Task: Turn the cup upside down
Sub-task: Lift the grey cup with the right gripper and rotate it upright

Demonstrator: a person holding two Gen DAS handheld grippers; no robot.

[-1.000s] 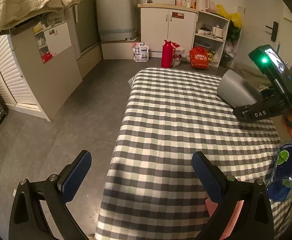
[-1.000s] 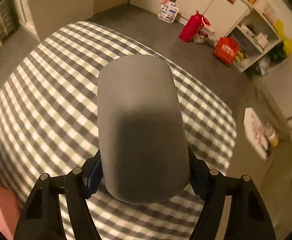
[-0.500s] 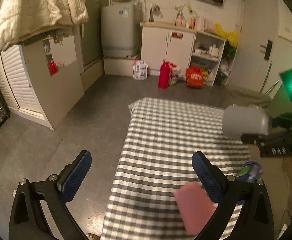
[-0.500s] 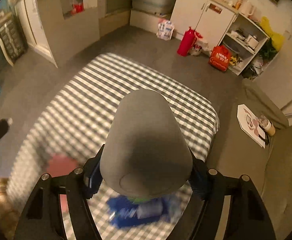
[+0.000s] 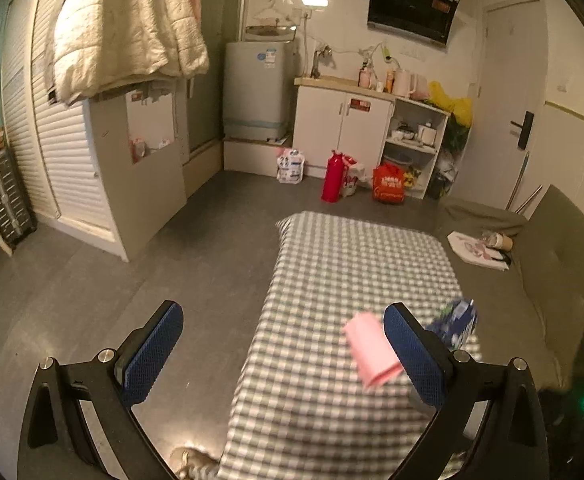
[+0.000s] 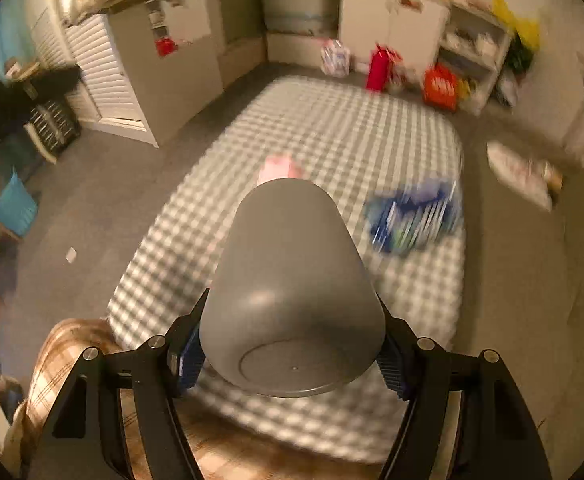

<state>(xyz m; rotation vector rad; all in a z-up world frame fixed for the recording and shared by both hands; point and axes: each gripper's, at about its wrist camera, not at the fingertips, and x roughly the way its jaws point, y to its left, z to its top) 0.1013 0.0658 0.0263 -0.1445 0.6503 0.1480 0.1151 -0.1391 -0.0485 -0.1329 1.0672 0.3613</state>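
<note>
Right gripper (image 6: 292,354) is clamped on the grey cup (image 6: 290,292) near its base, pads on opposite walls; the cup is held in the air above the near edge of the checked tabletop (image 6: 331,132), flat bottom facing the camera and mouth pointing away. Judged light, rigid and smooth-walled, so it could slip if squeezed loosely; a hold across the wide lower wall looks right. Left gripper (image 5: 284,352) hangs level off the tabletop's left edge, jaws spread wide and empty, a pink cloth (image 5: 371,354) and blue packet (image 5: 453,322) lying by the right edge.
</note>
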